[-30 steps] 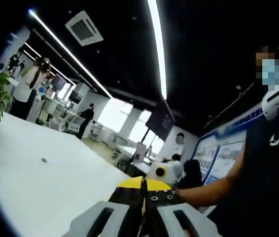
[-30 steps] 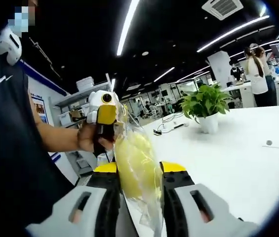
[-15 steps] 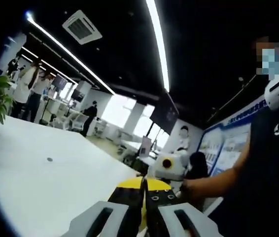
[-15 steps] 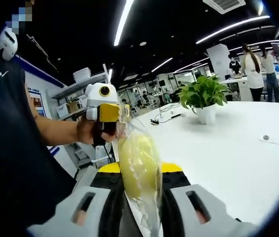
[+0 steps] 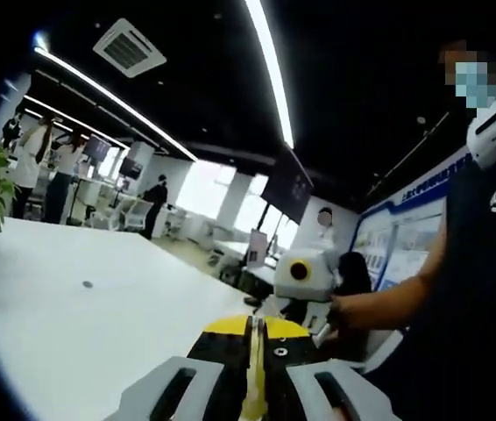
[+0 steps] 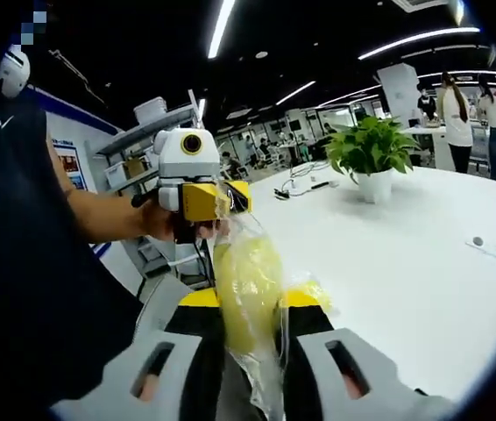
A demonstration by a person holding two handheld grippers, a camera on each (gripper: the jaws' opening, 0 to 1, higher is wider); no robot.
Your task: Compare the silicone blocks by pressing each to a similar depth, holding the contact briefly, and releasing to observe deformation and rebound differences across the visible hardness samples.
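A soft yellow silicone block [image 6: 244, 274] sits inside a clear plastic bag [image 6: 261, 368]. My right gripper [image 6: 248, 303] is shut on it, with the jaws pressing its two sides and the block bulging upward between them. In the right gripper view my left gripper [image 6: 219, 200], held in a hand, is shut on the bag's top edge just above the block. In the left gripper view my left gripper [image 5: 252, 331] is shut, with a thin yellowish strip of the bag [image 5: 252, 396] between its jaws. The right gripper [image 5: 302, 279] is close behind it.
A wide white table [image 6: 423, 281] stretches ahead, with a potted plant [image 6: 371, 153], cables [image 6: 305, 184] and a small dark dot [image 6: 477, 240] on it. A person in a dark shirt [image 6: 29, 263] holds both grippers. Other people stand far off by desks [image 5: 42, 167].
My right jaws have moved closer together on the yellow block. The left gripper has stayed clamped on the bag's top and now sits nearer to the right gripper.
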